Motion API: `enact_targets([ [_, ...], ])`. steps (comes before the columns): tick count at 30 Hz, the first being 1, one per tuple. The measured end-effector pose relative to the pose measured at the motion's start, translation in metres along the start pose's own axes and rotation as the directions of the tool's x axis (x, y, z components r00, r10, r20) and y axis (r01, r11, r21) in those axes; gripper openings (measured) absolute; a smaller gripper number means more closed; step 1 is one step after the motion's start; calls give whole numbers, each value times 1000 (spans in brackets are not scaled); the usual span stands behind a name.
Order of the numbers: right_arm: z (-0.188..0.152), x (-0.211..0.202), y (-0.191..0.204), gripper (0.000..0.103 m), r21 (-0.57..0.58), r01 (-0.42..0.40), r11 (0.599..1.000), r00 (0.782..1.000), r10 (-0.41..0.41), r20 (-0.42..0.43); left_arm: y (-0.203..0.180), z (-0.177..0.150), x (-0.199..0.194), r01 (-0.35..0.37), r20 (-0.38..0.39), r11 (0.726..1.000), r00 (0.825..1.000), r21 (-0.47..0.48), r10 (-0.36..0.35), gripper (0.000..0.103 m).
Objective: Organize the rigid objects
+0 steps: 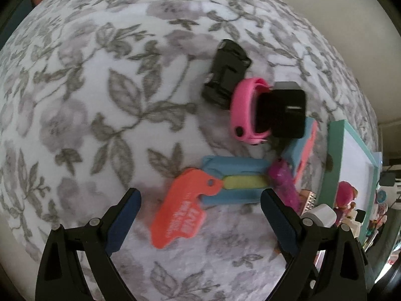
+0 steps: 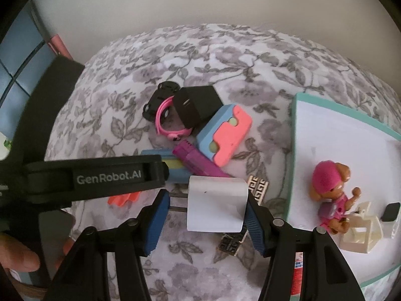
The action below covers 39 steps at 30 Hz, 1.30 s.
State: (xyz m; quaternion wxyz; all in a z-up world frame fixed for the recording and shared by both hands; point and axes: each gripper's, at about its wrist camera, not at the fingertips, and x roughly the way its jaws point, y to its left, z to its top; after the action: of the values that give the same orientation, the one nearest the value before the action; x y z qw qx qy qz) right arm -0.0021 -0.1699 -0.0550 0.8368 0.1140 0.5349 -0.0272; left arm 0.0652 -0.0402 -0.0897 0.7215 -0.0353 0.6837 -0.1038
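My right gripper point(image 2: 206, 198) is shut on a white charger plug point(image 2: 215, 204); its metal prongs point at the left pad and the right pad presses its side. It hangs above the floral cloth point(image 2: 200, 50). My left gripper point(image 1: 200, 195) stands open over an orange tag point(image 1: 180, 213) and a blue-and-yellow piece point(image 1: 238, 183), touching neither. Beyond lie a black toy car point(image 1: 225, 71), a pink band point(image 1: 244, 110), a black cube adapter point(image 1: 285, 110), a blue block with a coral top point(image 2: 224, 135) and a purple piece point(image 2: 198, 163).
A white tray with a teal rim point(image 2: 294, 150) lies at the right, holding a toy dog in pink point(image 2: 328, 183), a cream piece and a small black item. Patterned tiles point(image 2: 258, 186) lie under the charger. The left gripper's body point(image 2: 100, 178) crosses the right wrist view. A wall runs behind.
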Motion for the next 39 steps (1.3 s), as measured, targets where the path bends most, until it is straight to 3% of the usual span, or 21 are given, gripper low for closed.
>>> enact_targets([
  [9,4,-26,-28,61,97,-17,995,999,13,44,-46,7,12,16,26,999,1000,46,-18,96],
  [22,0,-29,-54,61,173,-2,985,999,-4,32,-102,21,39,-107,55,984,993,142,100,96],
  [27,-1,-28,-56,61,179,5,984,1000,-10,26,-120,15,51,-178,59,962,984,208,170,96],
  [30,-2,-27,-57,61,184,6,983,1000,-10,23,-123,13,52,-173,55,963,985,205,166,96],
  [33,-3,-26,-57,61,186,9,983,1000,-13,18,-125,14,51,-163,52,967,986,197,156,91],
  [39,-3,-24,-59,61,194,13,981,1000,-15,12,-119,14,43,-151,62,971,988,186,142,68],
])
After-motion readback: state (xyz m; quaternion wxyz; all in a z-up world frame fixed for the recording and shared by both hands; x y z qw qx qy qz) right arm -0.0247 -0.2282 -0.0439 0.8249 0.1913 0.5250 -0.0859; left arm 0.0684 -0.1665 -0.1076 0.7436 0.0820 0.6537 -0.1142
